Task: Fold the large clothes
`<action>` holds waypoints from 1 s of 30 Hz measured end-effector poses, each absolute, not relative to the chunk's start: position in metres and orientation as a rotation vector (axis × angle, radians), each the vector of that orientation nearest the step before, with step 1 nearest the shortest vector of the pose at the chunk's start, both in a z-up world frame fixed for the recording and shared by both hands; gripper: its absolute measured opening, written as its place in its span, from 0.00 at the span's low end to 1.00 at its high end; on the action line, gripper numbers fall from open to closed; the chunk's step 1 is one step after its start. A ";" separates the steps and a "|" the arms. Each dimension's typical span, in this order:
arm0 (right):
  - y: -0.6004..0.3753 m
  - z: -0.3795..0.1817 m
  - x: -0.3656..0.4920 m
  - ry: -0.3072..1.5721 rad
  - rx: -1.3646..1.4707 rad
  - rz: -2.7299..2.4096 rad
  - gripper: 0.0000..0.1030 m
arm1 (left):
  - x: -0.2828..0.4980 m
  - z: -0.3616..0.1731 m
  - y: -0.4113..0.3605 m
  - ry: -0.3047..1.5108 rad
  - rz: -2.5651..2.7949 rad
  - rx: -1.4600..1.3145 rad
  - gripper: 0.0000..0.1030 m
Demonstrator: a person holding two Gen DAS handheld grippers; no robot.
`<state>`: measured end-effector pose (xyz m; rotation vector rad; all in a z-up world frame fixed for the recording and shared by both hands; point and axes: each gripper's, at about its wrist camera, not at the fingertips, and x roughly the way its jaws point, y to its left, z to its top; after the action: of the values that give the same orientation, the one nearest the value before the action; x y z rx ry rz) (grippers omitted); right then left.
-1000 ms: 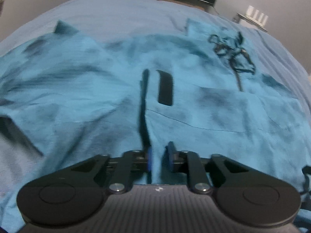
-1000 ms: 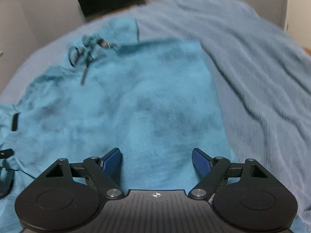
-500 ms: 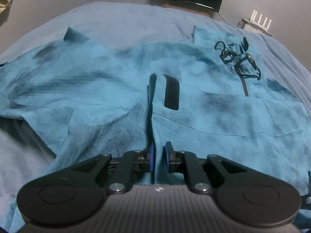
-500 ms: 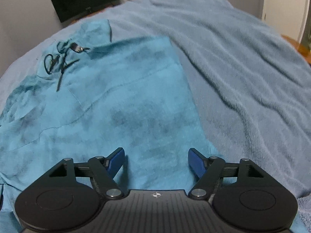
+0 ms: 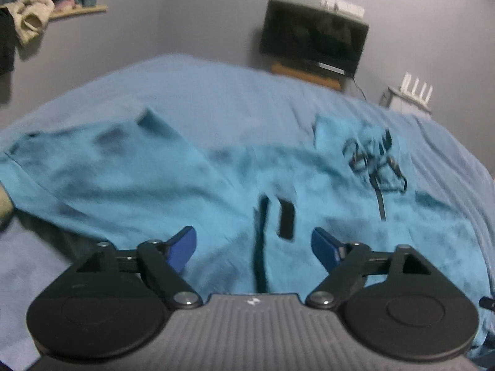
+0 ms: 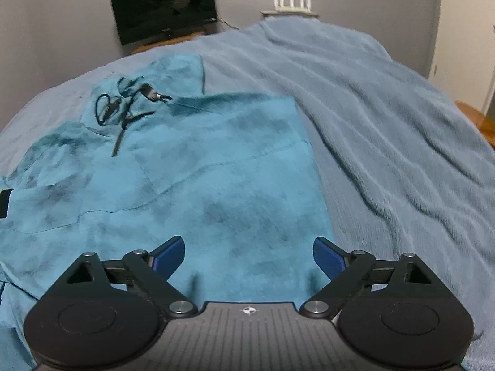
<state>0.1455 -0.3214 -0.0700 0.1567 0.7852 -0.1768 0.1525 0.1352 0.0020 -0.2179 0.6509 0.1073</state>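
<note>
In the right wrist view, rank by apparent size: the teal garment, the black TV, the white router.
1. teal garment
2. black TV
3. white router
The TV and router sit far back, so true sizes are uncertain.

The garment (image 5: 185,191) lies spread on the blanket (image 6: 386,117) that covers the bed, with its drawstring (image 6: 123,105) coiled on its far end, towards the wall. Behind the bed, a monitor (image 5: 312,43) stands on a low stand against the wall, a router (image 6: 290,0) to its right and a shelf (image 5: 77,10) with bundled items to its far left. In the right wrist view the garment occupies the left half of the bed, bare blanket to its right
</note>
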 end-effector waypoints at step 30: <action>-0.285 -0.045 0.128 0.520 0.047 0.060 1.00 | 0.130 -0.062 0.415 0.678 0.515 -0.611 0.89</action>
<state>0.1278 -0.2855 -0.0448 0.0470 0.5200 0.0600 0.1300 0.4147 -0.0617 -0.6110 0.6775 0.5149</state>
